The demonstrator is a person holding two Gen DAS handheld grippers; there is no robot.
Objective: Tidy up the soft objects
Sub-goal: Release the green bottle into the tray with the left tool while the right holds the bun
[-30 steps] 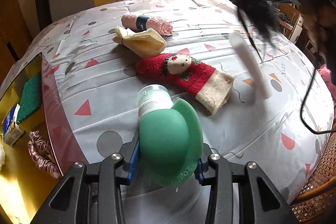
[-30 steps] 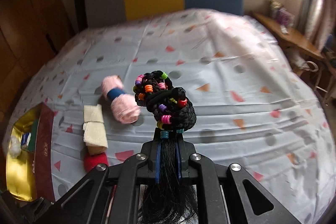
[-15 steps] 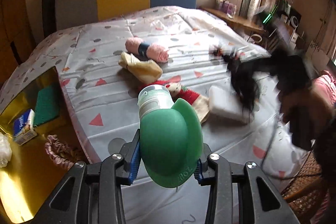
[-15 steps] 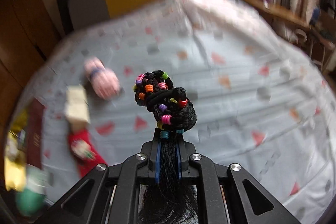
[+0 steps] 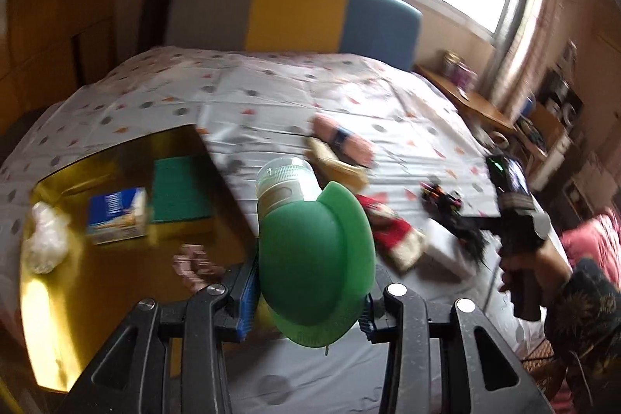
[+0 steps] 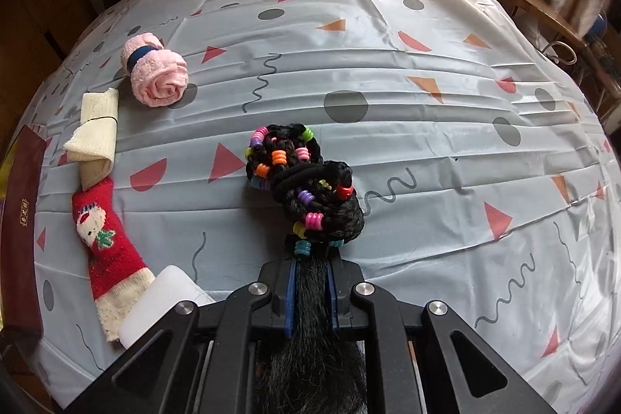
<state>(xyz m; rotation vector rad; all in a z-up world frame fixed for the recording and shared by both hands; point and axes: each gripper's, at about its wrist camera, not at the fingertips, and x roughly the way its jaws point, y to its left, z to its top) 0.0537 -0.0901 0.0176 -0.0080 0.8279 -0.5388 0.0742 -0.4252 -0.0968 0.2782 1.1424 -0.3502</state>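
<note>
Squeezing a squishy green bottle with a clear cap (image 5: 310, 251), the left gripper (image 5: 308, 301) holds it above the gold box (image 5: 97, 282); it might slip out. Pinching only thin black hair, the right gripper (image 6: 310, 291) dangles the black braided hairpiece with bright beads (image 6: 302, 181) low over the spotty grey sheet (image 6: 427, 64); hair could slide free.

Green squeeze bottle (image 5: 314, 258), clear cap up, clamped above gold box (image 5: 97, 282) edge. Black braided hairpiece (image 6: 302, 185) with coloured beads, pinched by its loose tail, right of box on the bed. Nearer the box: rolled pink towel (image 6: 155, 74), cream cloth (image 6: 95, 138), red Santa sock (image 6: 108, 247), white block (image 6: 159, 305).
</note>
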